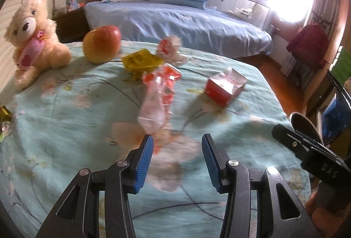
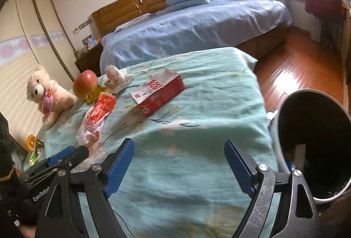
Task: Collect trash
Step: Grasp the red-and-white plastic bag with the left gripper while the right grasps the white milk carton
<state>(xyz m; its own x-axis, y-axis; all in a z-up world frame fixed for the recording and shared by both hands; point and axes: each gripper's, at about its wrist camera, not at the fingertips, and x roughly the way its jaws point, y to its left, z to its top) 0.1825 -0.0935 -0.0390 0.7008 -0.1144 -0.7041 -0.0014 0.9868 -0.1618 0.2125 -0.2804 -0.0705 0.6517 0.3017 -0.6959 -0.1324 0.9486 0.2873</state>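
Lettering "DAS" on right gripper (image 1: 311, 150)

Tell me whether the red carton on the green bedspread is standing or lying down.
Lying down. The red and white cardboard carton rests on a broad side on the green floral bedspread, its long face turned up.

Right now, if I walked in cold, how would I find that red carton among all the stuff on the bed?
Start at the bed with the pale green flowered sheet, the nearer one, not the blue bed behind it. The red carton lies on its side near the middle, apart from the cluster of wrappers beside the apple. It is the only stiff, boxy item; the wrappers are crumpled.
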